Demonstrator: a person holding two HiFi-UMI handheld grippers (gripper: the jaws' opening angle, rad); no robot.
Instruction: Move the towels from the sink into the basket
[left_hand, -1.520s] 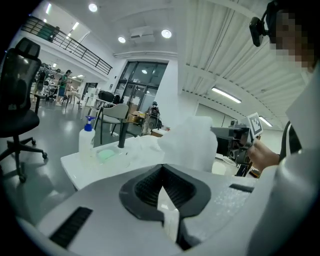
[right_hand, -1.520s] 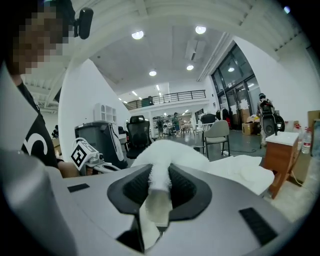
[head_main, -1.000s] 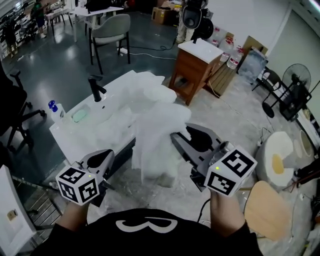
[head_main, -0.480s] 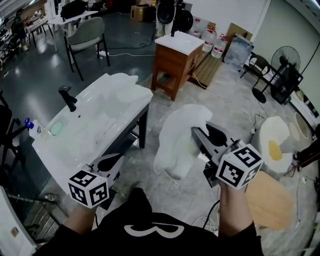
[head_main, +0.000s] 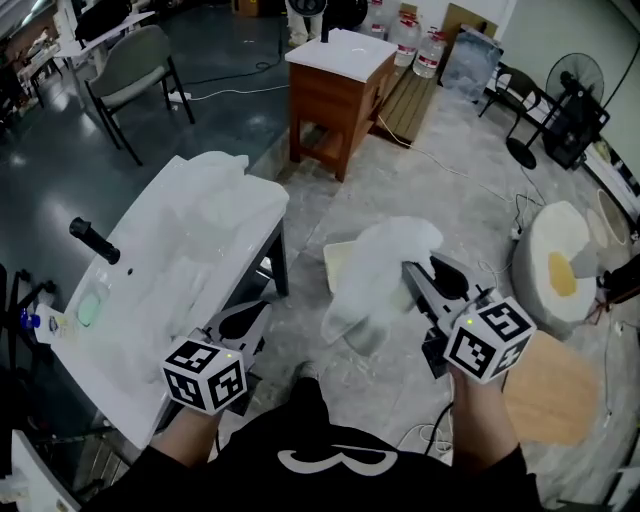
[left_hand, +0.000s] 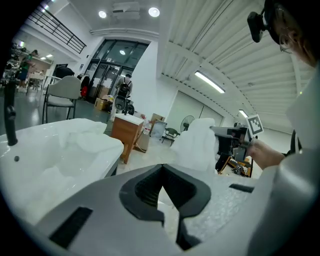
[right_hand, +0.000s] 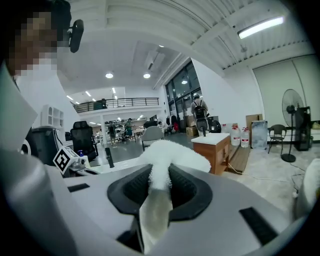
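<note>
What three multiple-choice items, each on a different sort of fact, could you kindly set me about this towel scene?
1. Where is the towel held by the right tongs?
A) folded on a shelf
B) over the floor, beside the sink
C) down in the sink

2. What colour is the faucet?
A) black
B) red
C) gold

3. What state are the right tongs in?
A) open and empty
B) out of sight
C) shut on the towel

Answers:
1 B: the head view shows it hanging clear of the sink, above the floor.
2 A: it stands dark against the white sink.
3 C: the right gripper view shows the towel pinched between the jaws.
</note>
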